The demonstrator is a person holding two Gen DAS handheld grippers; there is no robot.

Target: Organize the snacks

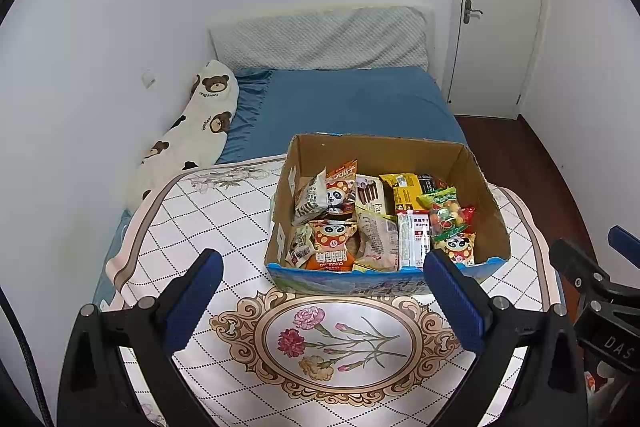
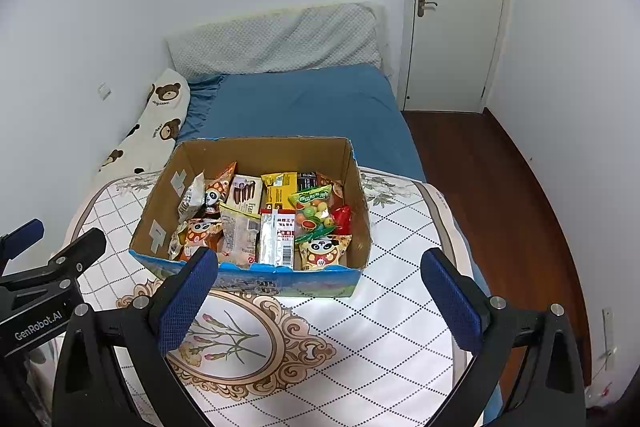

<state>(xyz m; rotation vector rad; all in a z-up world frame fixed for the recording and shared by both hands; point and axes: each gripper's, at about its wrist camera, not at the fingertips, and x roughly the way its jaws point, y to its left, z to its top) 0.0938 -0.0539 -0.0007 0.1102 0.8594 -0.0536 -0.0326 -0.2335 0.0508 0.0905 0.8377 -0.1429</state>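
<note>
**Both grippers wait in front of a full snack box**

A cardboard box [image 1: 476,187] sits on a white quilted mat [image 1: 224,219] printed with a flower medallion, laid over the foot of a bed with a blue sheet [image 1: 352,103]. The box is open at the top and packed with snacks: an orange panda packet [image 1: 332,247] near the front left corner, a clear bag of coloured sweets [image 1: 446,213] towards the right, a chocolate stick packet [image 1: 370,193] further back, and a yellow packet [image 1: 404,189] beside it.

The left gripper [image 1: 324,303] hovers over the mat just short of the box's front wall, its blue-padded fingers [image 1: 192,303] spread wide with nothing between them. The right gripper [image 2: 320,301] hangs in much the same pose on the other side, jaws released and empty, the box's front edge showing between its fingers [image 2: 450,303]. Each gripper's black frame pokes into the edge of the other's view.

A long bear-print pillow [image 1: 196,127] lies along the wall, and a closed white door [image 2: 456,7] stands beyond the bed.
</note>
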